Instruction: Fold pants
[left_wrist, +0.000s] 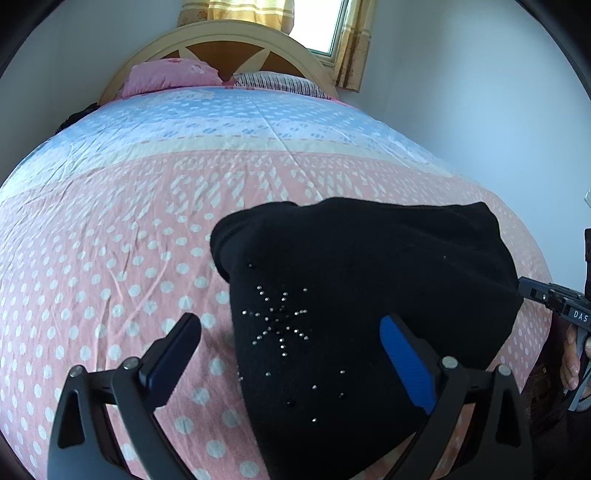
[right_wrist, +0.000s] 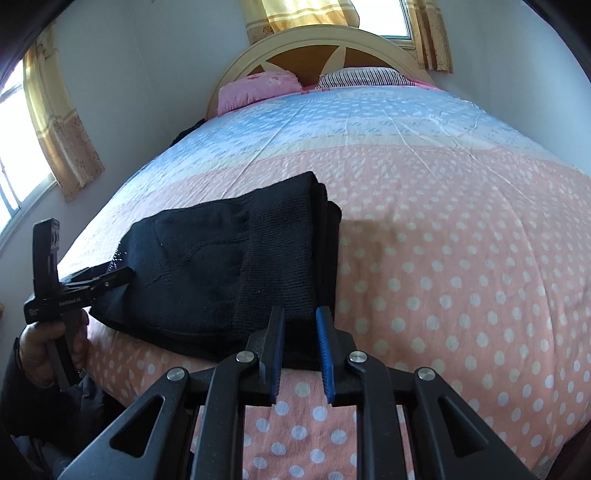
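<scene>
Black pants (left_wrist: 369, 295), folded thick near the bed's (left_wrist: 110, 258) front edge: soft, light, limp; we grip stacked edges together; left gripper (left_wrist: 291, 354) wide open, right gripper (right_wrist: 301, 350) slightly parted, neither clamping.

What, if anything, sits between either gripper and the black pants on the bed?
Nothing visible. The left gripper is open with the folded black pants directly under it, and the right gripper sits at the pants' ribbed near edge. Only the dotted bedspread surrounds them.

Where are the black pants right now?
The folded black knit pants lie at the near edge of the pink polka-dot bedspread, between both grippers.
</scene>
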